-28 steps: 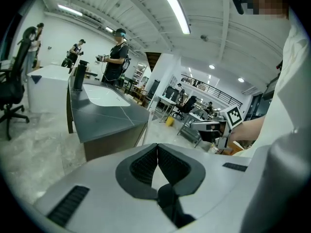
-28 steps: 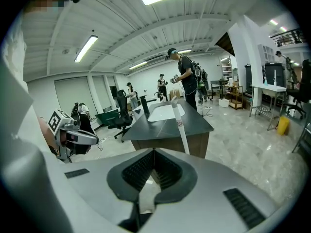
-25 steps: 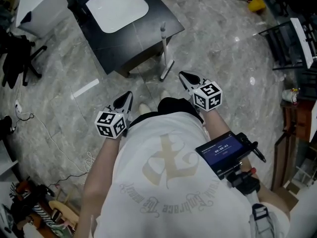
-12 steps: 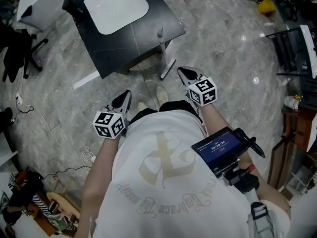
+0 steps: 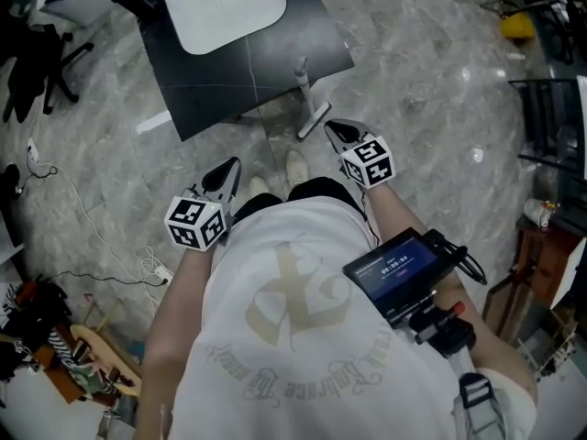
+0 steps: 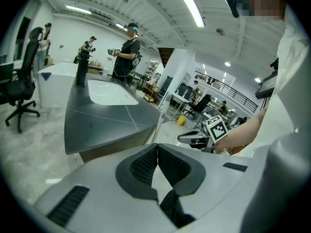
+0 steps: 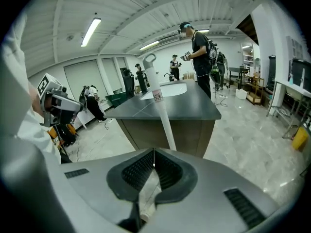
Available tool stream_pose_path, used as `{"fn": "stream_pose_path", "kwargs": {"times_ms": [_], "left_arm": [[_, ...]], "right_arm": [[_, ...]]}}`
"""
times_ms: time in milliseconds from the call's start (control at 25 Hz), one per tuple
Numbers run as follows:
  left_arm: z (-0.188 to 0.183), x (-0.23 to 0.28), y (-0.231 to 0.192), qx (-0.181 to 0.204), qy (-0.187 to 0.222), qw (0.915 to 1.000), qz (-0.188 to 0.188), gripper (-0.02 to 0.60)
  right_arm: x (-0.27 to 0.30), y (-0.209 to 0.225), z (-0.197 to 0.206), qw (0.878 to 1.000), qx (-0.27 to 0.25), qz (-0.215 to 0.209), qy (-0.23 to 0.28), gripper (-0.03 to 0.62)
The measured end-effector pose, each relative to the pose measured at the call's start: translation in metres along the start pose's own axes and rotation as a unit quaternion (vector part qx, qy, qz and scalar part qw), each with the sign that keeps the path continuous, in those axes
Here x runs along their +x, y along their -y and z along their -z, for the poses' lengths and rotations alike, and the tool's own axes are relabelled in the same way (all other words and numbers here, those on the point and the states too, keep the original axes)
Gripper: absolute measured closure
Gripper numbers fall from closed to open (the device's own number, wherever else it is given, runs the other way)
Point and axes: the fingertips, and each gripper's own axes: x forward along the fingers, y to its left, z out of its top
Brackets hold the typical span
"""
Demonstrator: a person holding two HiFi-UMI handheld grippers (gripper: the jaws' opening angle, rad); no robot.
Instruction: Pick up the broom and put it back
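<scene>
Seen propped against worktop corner: broom, near-upright, handle up, head on floor. Left tool and right tool both closed, gripping nothing.

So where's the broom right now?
In the head view, the white broom leans against the dark counter's near corner, just ahead of the right gripper.

White T-shirt with beige printed emblem

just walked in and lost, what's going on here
A person with two claws faces a dark counter where a white broom leans against the edge. Both the left claw and right claw are shut and empty. The right one is nearest the broom, which is not picked up yet.
</scene>
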Motion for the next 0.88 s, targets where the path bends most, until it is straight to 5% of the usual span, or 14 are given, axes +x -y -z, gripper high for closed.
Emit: {"fn": "stream_pose_path", "kwargs": {"times_ms": [520, 640, 880], "left_arm": [[0.006, -0.016, -0.030, -0.051, 0.022, 0.9938, -0.096, 0.569], [0.006, -0.014, -0.034, -0.062, 0.027, 0.9916, -0.110, 0.569], [0.007, -0.011, -0.049, -0.083, 0.037, 0.9856, -0.143, 0.569]], "right_arm": [[0.077, 0.028, 0.011, 0.994, -0.066, -0.049, -0.075, 0.568], [0.090, 0.038, 0.016, 0.991, -0.073, -0.052, -0.096, 0.476], [0.124, 0.048, 0.024, 0.985, -0.091, -0.068, -0.127, 0.428]]}}
